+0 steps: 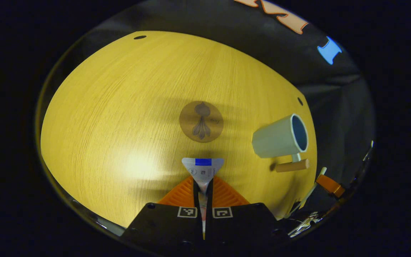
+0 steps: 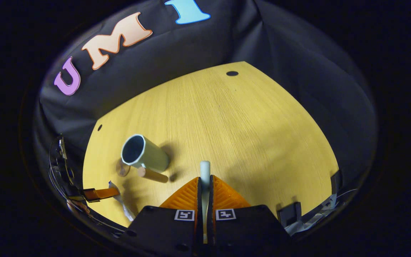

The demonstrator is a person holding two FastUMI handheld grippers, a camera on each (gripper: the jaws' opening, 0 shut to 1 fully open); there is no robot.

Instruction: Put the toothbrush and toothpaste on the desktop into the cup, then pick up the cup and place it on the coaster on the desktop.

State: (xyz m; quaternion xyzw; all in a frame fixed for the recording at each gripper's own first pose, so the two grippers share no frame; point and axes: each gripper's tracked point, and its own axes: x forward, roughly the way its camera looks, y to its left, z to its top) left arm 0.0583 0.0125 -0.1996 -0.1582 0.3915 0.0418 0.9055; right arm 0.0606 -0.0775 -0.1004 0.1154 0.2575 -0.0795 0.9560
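In the left gripper view the left gripper (image 1: 203, 185) clamps the toothpaste (image 1: 203, 170) between both fingers, its flat crimped end sticking forward above the desktop (image 1: 120, 107). The coaster (image 1: 201, 121) lies just beyond; the cup (image 1: 280, 137) stands right of it.

In the right gripper view the right gripper (image 2: 204, 189) pinches the toothbrush (image 2: 204, 171) upright between both fingers, with the cup (image 2: 144, 152) off to its left

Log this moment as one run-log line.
left gripper: shut on toothpaste | right gripper: shut on toothbrush | cup: empty

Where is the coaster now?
In the left gripper view, the coaster lies bare mid-desktop, left of the cup, just beyond the clamped toothpaste.
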